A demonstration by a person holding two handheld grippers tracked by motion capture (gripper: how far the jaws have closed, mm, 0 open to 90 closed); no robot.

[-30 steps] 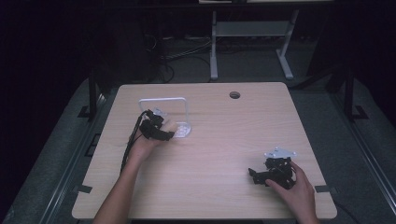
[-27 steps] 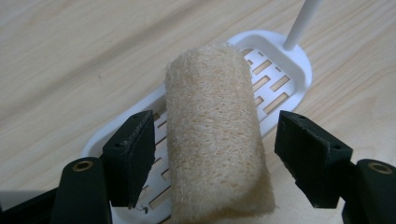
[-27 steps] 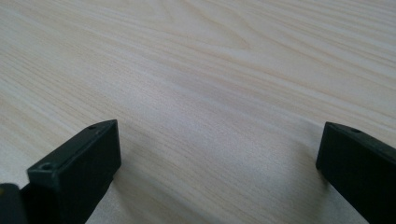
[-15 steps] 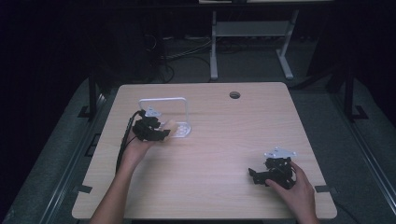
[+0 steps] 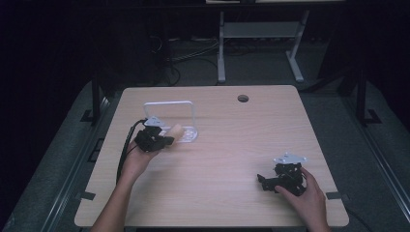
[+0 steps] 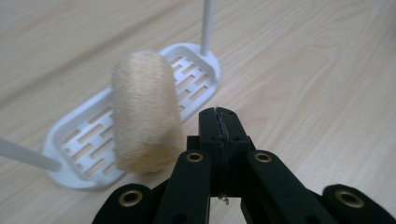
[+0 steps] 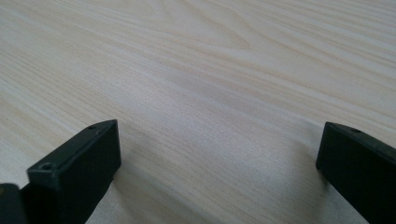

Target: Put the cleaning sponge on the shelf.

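My left gripper's fingers (image 6: 219, 135) have just pressed together, empty; cream roll (image 6: 144, 116) on white rack (image 6: 88, 154) at ten o'clock. Right gripper (image 5: 283, 179) spread over bare table (image 5: 232, 145).

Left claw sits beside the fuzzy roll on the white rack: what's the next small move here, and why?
Probably draw the left claw back from the white rack, clear of the cream roll. Its jaws have just been closing and now meet with nothing between them, while the roll stands on the rack beside them, apparently set down.
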